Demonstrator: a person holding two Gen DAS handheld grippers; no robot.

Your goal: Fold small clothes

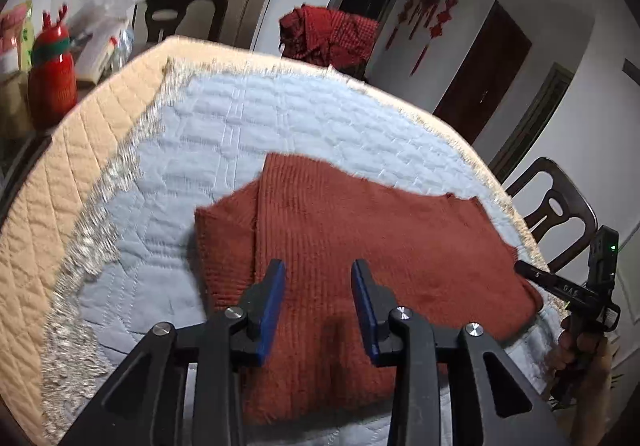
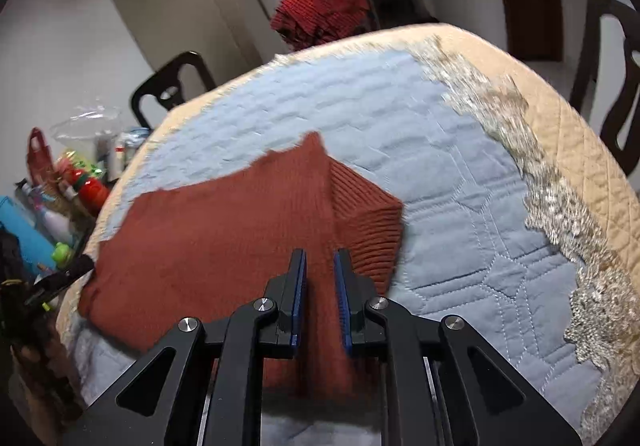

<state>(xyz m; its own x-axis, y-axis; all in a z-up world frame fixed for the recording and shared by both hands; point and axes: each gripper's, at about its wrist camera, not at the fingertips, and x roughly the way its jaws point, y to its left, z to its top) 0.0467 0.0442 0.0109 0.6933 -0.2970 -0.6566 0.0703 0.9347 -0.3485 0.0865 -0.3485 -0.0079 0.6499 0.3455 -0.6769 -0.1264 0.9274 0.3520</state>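
The rust-red ribbed knit garment (image 1: 360, 230) lies flat on the quilted blue tabletop (image 1: 224, 118), directly beneath and ahead of both pairs of fingers. The left gripper (image 1: 318, 270) stands parted and empty; the right gripper (image 2: 320, 258) is narrowly parted, gripping nothing.

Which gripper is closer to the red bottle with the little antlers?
Left. The left gripper works the side of the rust sweater toward the bottle, which stands off the quilt's edge. The right gripper works the sweater's far side, away from it.
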